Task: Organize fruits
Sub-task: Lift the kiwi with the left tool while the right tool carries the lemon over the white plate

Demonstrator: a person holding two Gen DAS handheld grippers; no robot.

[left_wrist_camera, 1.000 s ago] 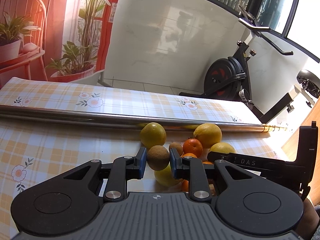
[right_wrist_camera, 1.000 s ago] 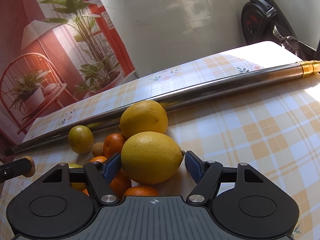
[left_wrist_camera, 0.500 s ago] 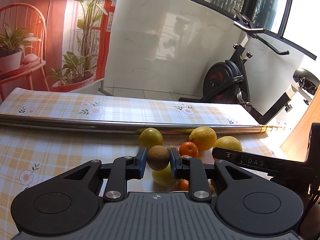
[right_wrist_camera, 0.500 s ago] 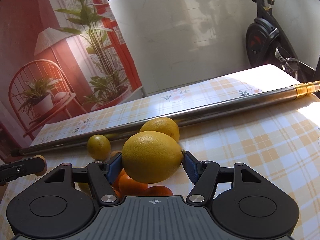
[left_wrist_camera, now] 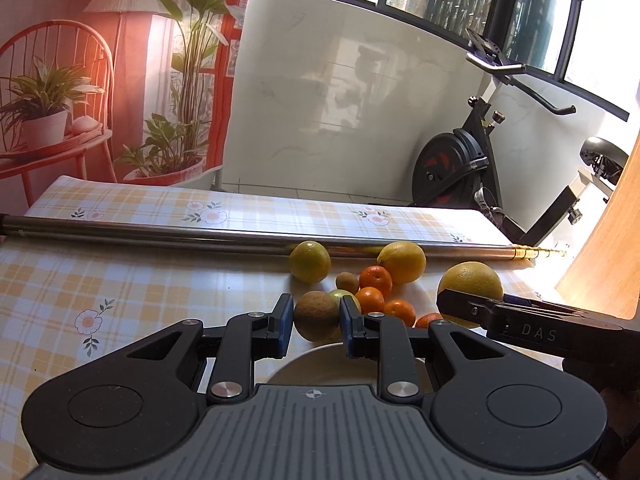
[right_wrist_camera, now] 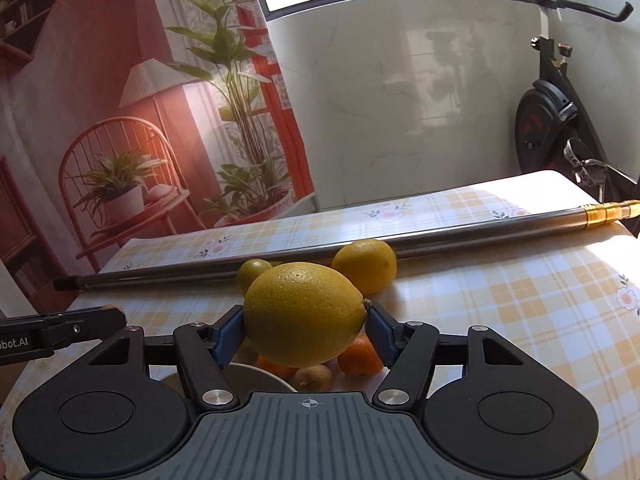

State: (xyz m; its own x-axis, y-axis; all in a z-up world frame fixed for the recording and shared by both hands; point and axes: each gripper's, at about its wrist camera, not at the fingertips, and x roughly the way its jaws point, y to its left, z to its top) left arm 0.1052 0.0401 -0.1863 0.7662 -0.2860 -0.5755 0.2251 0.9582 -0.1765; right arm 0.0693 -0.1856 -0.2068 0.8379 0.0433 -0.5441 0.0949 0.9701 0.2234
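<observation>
My left gripper (left_wrist_camera: 315, 322) is shut on a brown kiwi (left_wrist_camera: 316, 315), held above the near rim of a white plate (left_wrist_camera: 320, 364). My right gripper (right_wrist_camera: 306, 330) is shut on a large yellow lemon (right_wrist_camera: 305, 314), lifted over the fruit pile; that same lemon (left_wrist_camera: 471, 286) shows at the right of the left wrist view. On the checked tablecloth lie a second lemon (left_wrist_camera: 402, 262), a greenish citrus (left_wrist_camera: 310, 261), a small kiwi (left_wrist_camera: 347, 281) and several mandarins (left_wrist_camera: 375, 281). The white plate's rim (right_wrist_camera: 256, 376) shows just under the right gripper.
A long steel pole (left_wrist_camera: 240, 236) with a brass end (left_wrist_camera: 536, 253) lies across the table behind the fruit. An exercise bike (left_wrist_camera: 460, 168) stands beyond the far right edge. A wooden panel (left_wrist_camera: 608, 256) rises at the right.
Both grippers have risen and drawn back from the pile, each keeping its fruit. The lemon left the table, and the white plate has come into view beneath them.
</observation>
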